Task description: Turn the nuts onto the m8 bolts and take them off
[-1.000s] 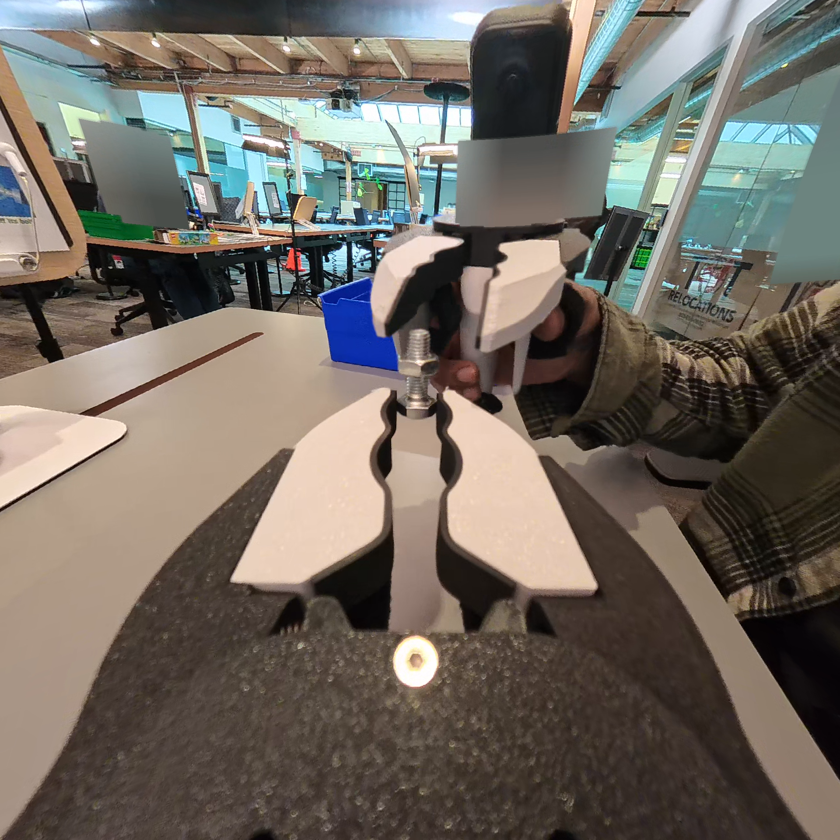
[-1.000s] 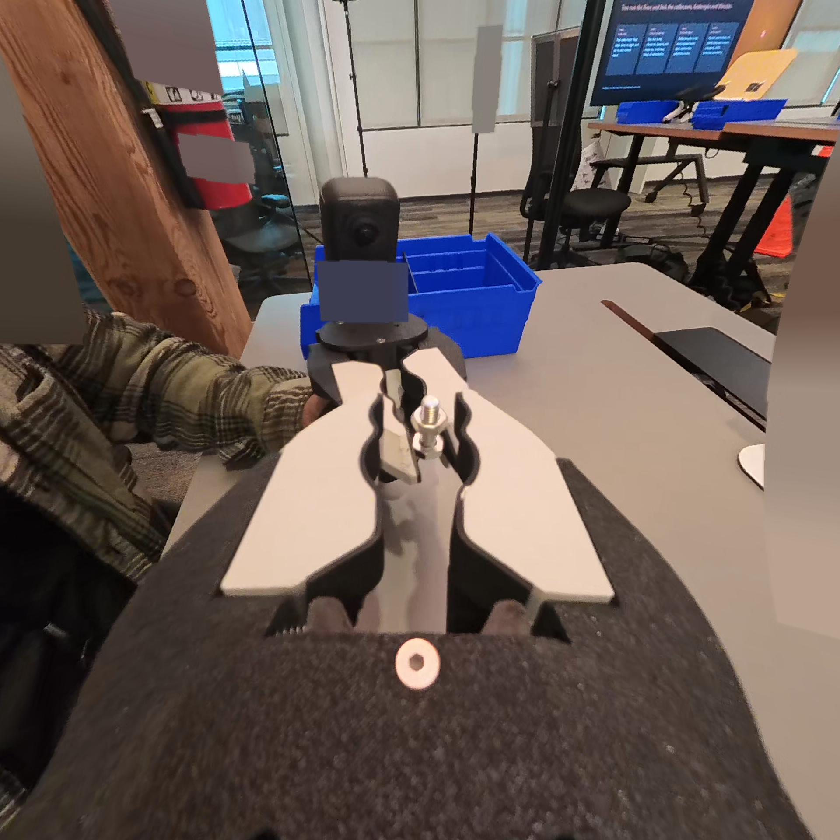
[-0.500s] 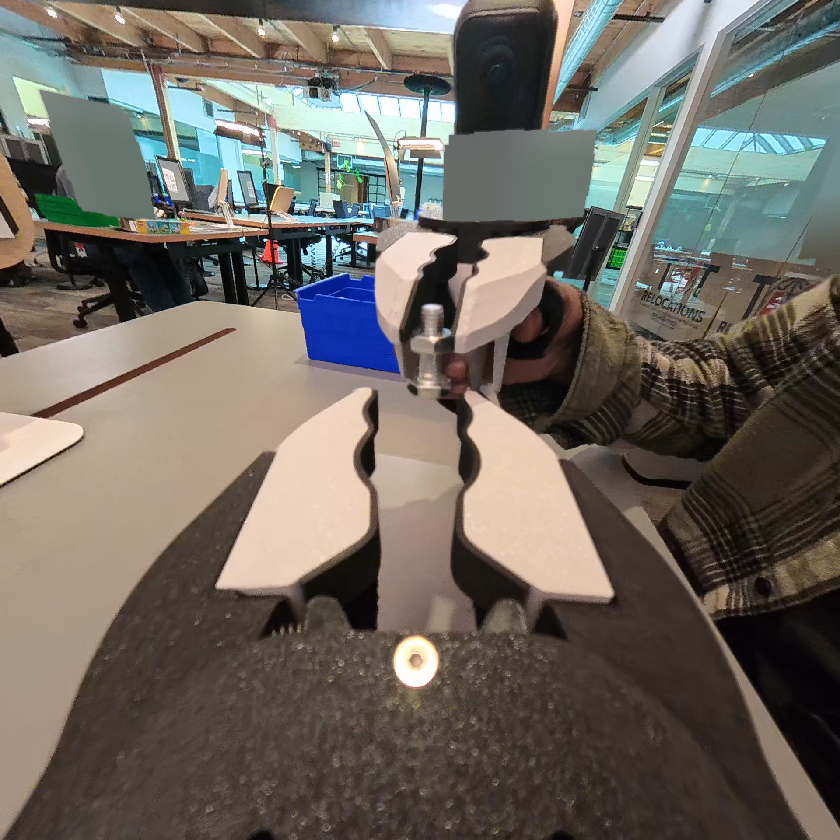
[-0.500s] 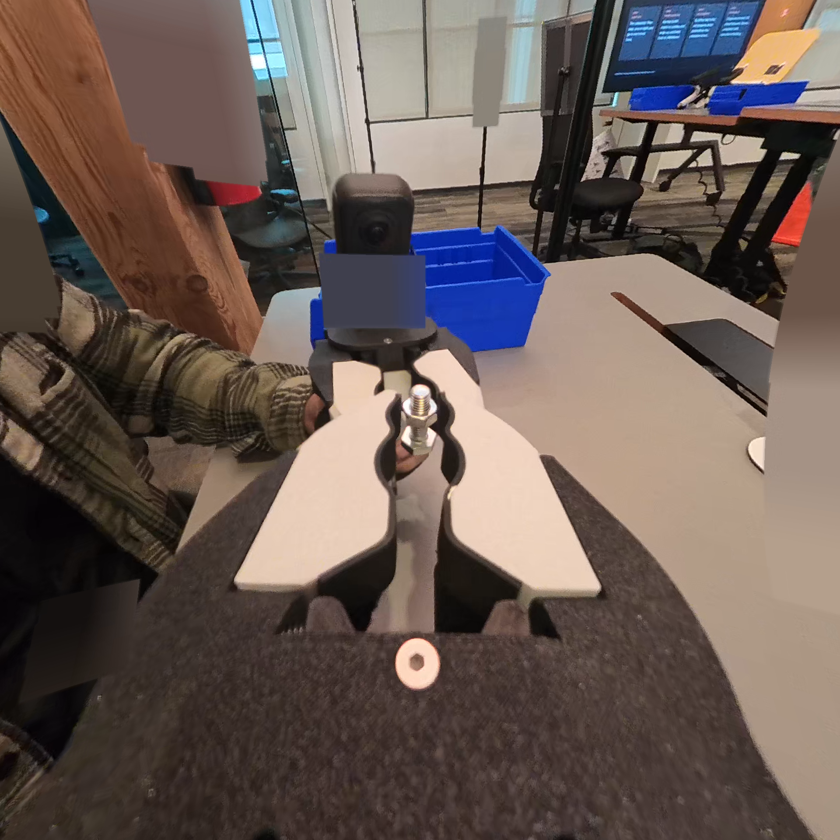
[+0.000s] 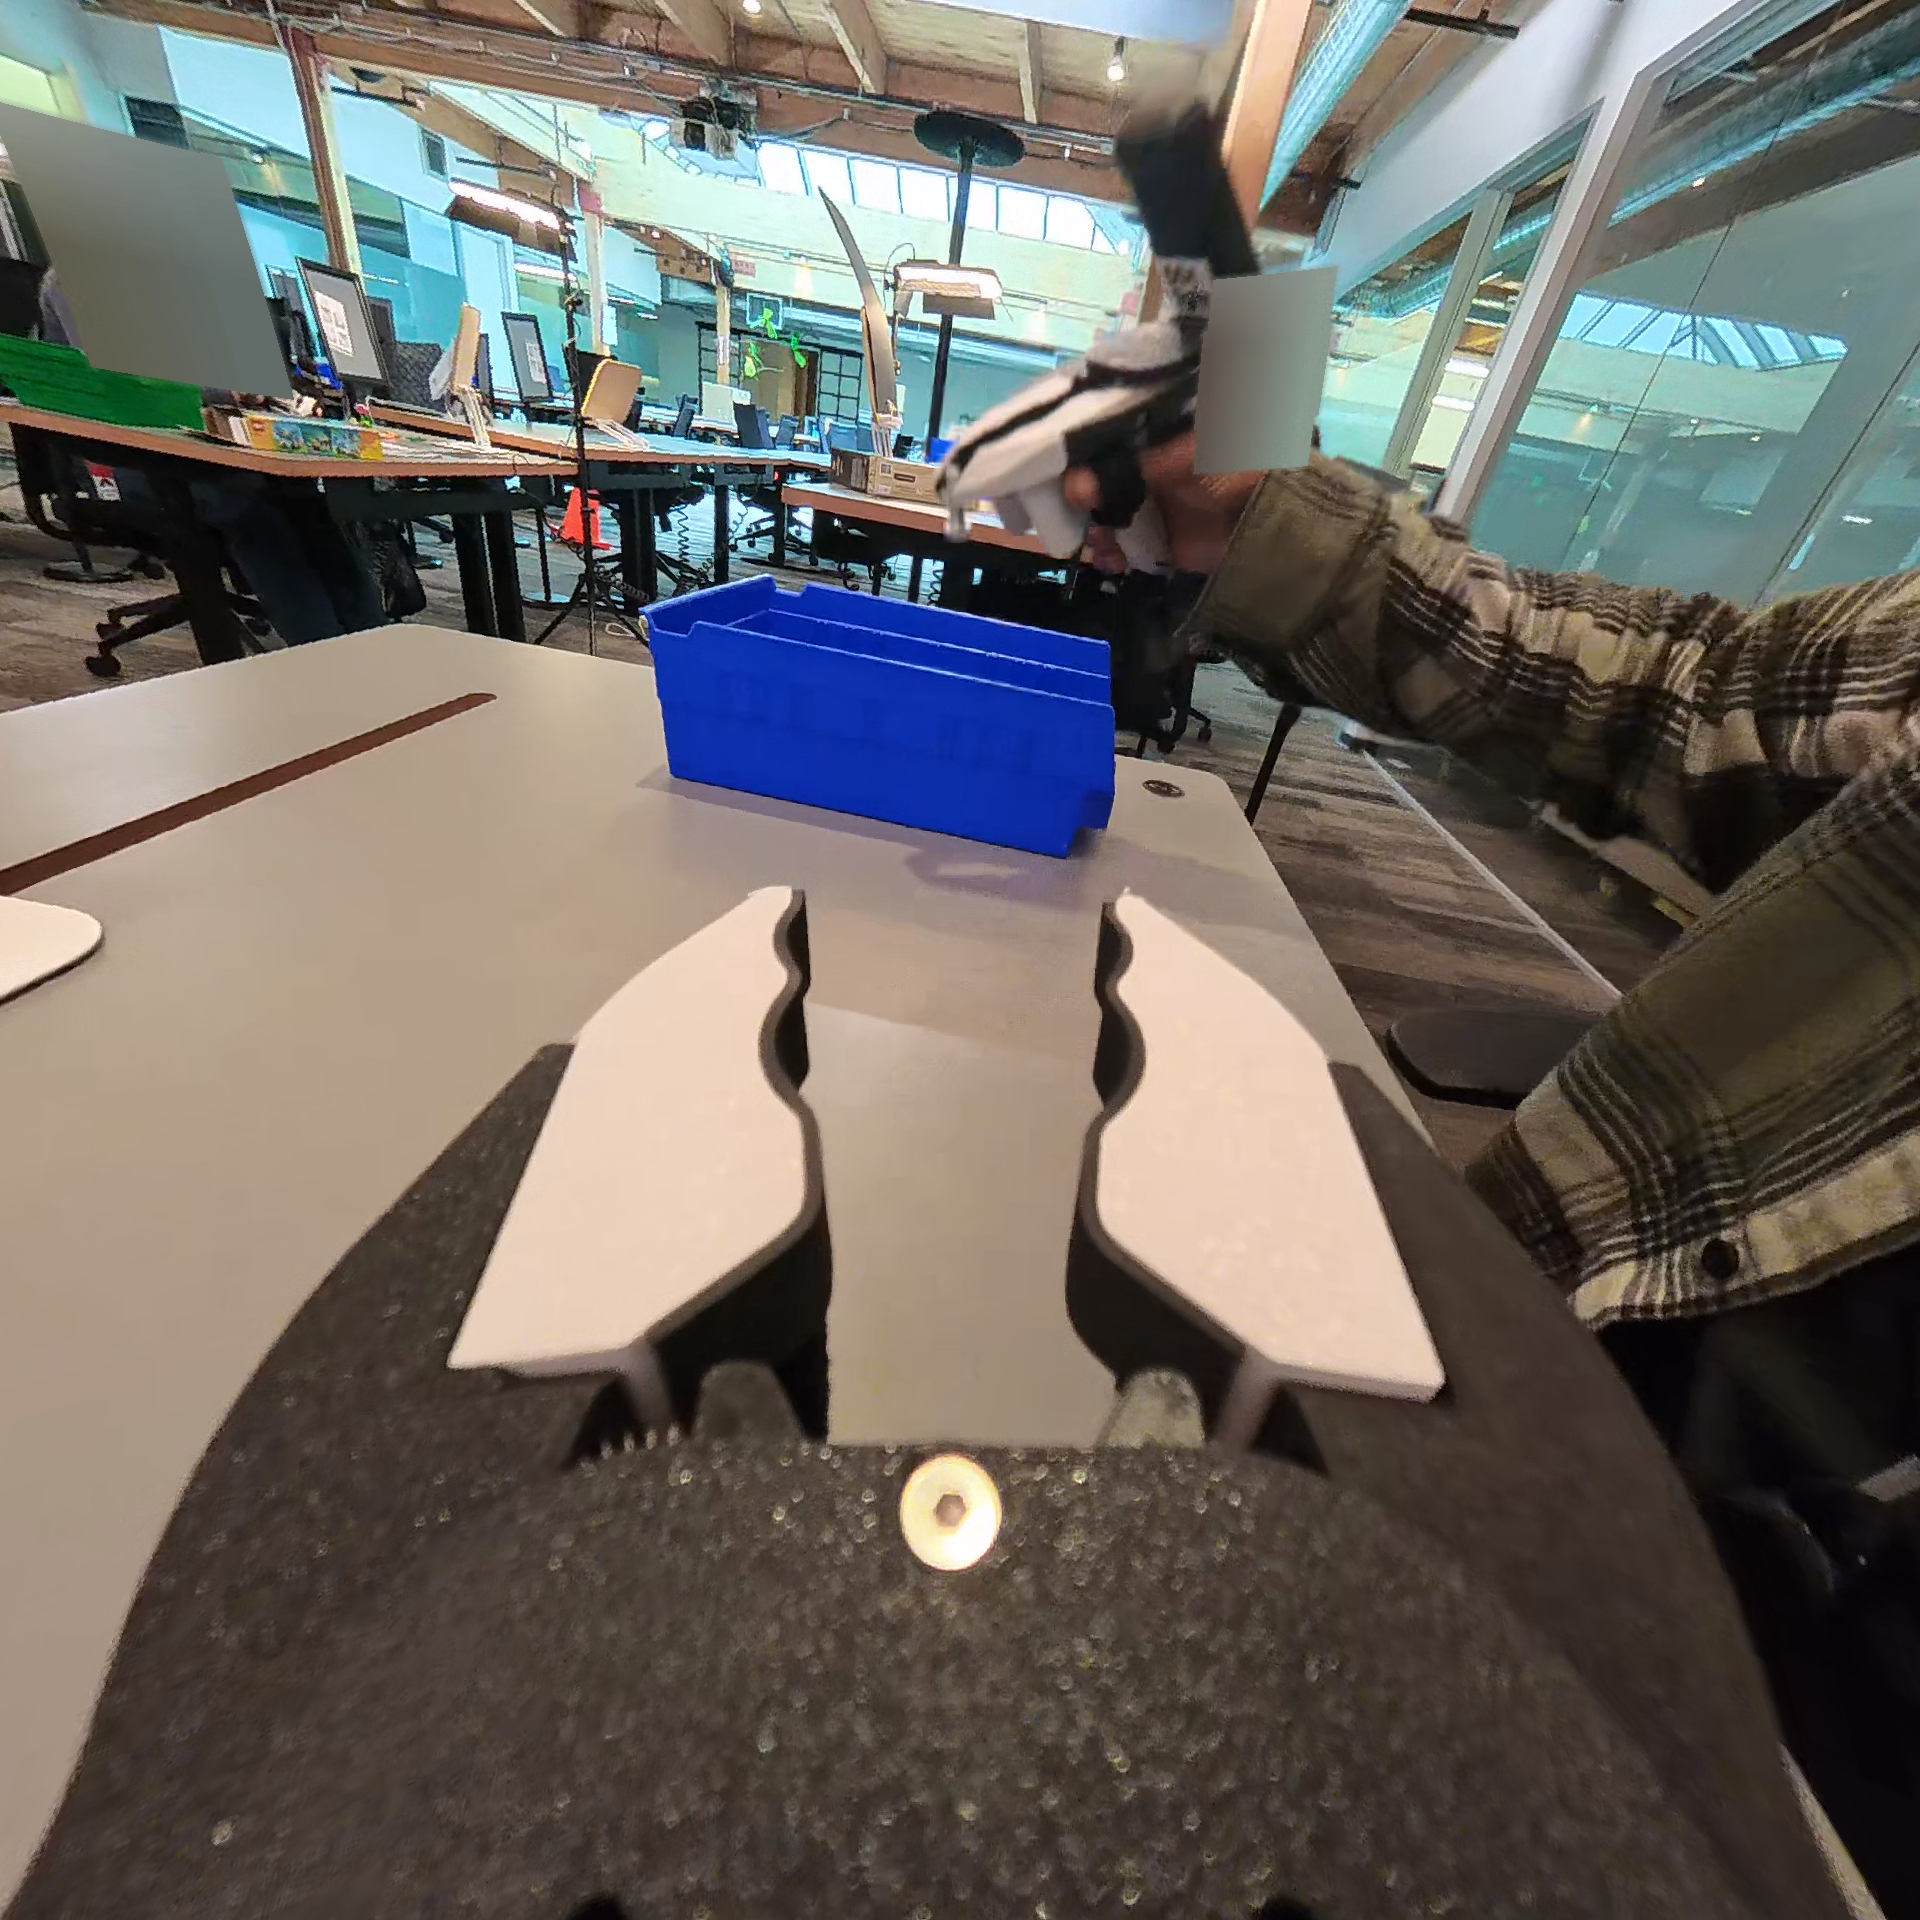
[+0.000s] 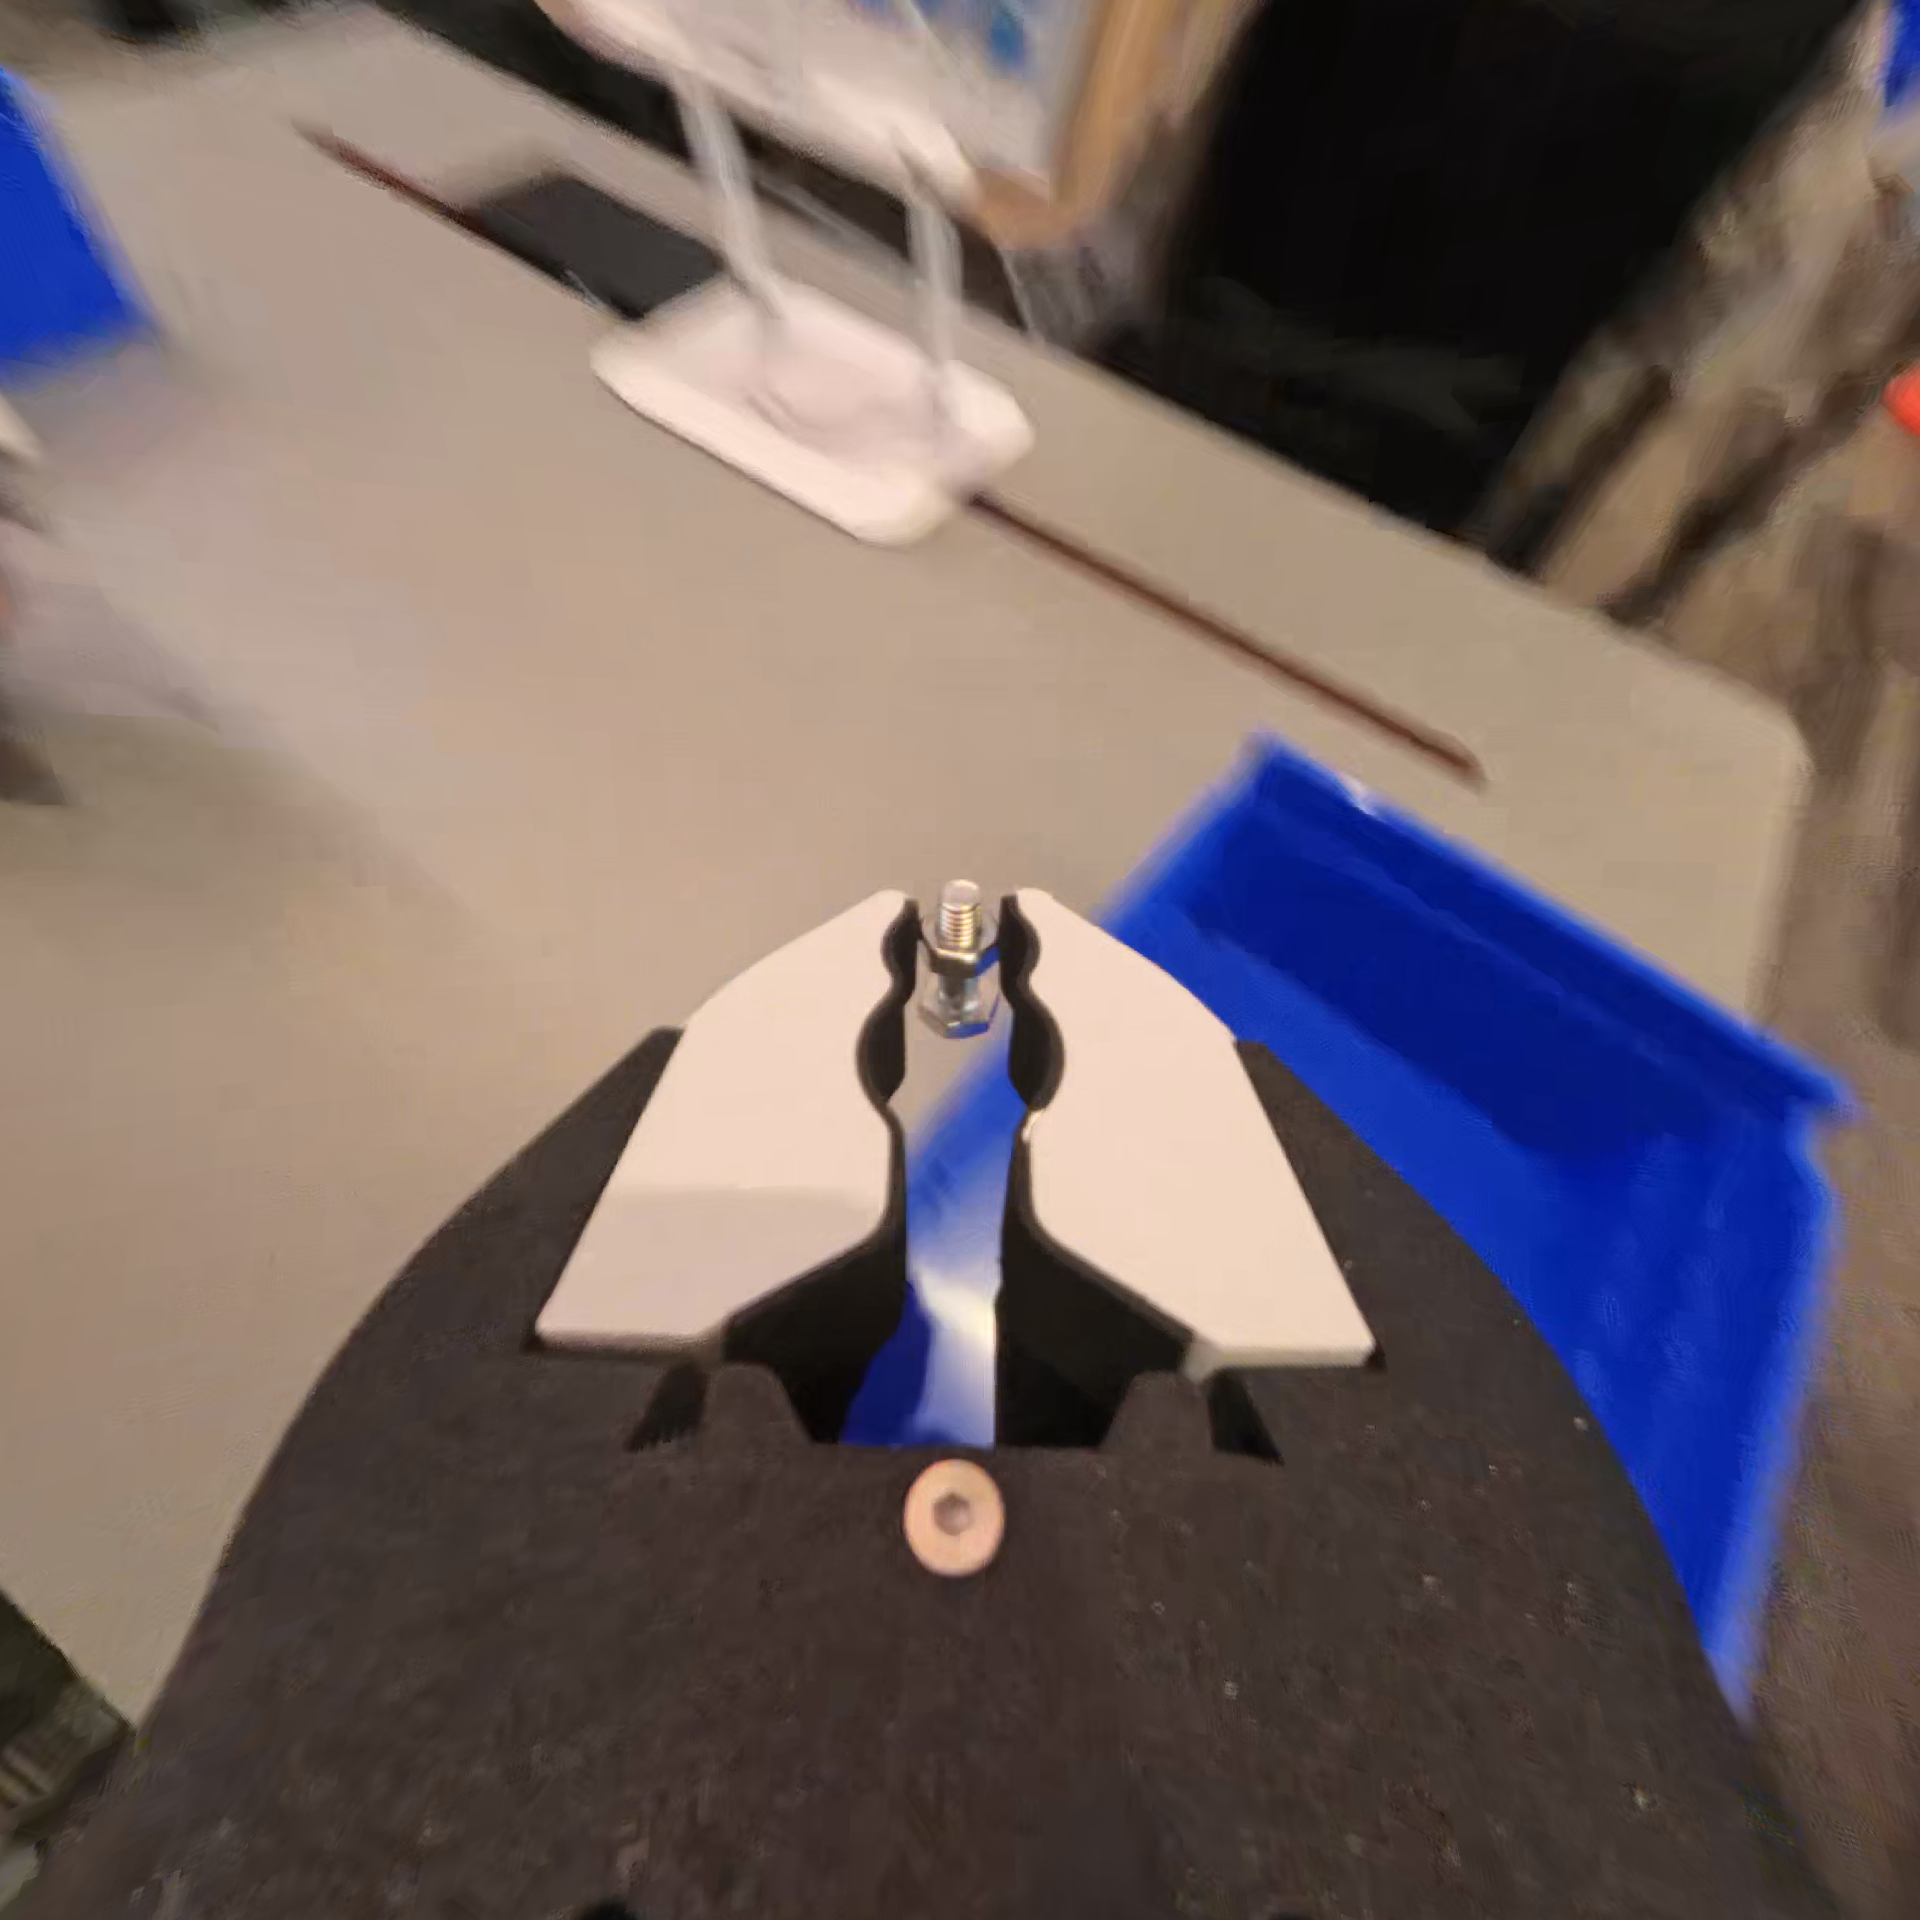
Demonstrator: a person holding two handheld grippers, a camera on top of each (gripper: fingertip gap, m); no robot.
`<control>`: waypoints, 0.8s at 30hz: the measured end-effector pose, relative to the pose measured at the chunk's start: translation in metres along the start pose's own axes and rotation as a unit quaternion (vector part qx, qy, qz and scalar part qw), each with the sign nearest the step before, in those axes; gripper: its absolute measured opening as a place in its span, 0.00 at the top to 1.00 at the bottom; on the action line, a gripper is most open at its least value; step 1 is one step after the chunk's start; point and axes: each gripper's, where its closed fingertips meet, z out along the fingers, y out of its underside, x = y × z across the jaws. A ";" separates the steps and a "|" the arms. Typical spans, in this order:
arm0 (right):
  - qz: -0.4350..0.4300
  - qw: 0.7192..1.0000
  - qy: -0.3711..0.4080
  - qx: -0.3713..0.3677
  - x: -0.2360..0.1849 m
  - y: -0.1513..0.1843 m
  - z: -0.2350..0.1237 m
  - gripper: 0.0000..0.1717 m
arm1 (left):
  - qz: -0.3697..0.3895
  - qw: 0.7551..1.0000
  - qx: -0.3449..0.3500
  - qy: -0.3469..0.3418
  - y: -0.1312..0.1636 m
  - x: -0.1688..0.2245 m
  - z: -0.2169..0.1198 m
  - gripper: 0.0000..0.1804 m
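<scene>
Grey table carries one blue plastic bin, which stands near the far right corner with its long side toward the left wrist camera. From this low angle only its outer wall, rim and an inner divider edge show; its contents are hidden. In the right wrist view the same bin lies just below and to the right of the fingers, seen from above, but motion blur smears its interior, so I cannot tell whether anything lies in it.

Left gripper hovers low over the table on the near side of the bin, its two white fingers spread wide with only bare tabletop showing between them.

Right gripper is raised above the bin's near end, held by a hand in a plaid sleeve. Its fingertips are closed on the nut, which is threaded onto a silver bolt. The bolt stands upright between the tips: its threaded end pokes above the nut, and its hex head hangs free below, in the hollow between the fingers.

A white flat stand base sits toward the table's far edge, beside a dark strip set into the top.
</scene>
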 end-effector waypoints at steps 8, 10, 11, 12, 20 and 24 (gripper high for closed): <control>0.103 0.968 0.053 -0.221 0.064 0.153 0.002 0.91 | 0.002 1.000 -0.014 -0.014 0.000 -0.004 -0.001 0.72; 0.113 0.958 0.061 -0.258 0.066 0.171 0.007 0.91 | -0.001 1.000 -0.020 -0.020 -0.001 -0.004 -0.002 0.73; 0.117 0.954 0.061 -0.271 0.066 0.177 0.010 0.91 | -0.002 0.999 -0.023 -0.023 -0.002 -0.003 -0.003 0.73; 0.122 0.948 0.064 -0.286 0.067 0.183 0.011 0.91 | -0.002 0.999 -0.027 -0.026 -0.003 -0.003 -0.004 0.74; 0.123 0.944 0.081 -0.296 0.074 0.184 0.013 0.74 | -0.011 0.998 -0.025 -0.056 -0.012 0.006 -0.017 0.74; 0.115 0.960 0.123 -0.223 0.082 0.152 -0.002 0.59 | -0.013 0.997 -0.018 -0.071 -0.019 0.010 -0.027 0.74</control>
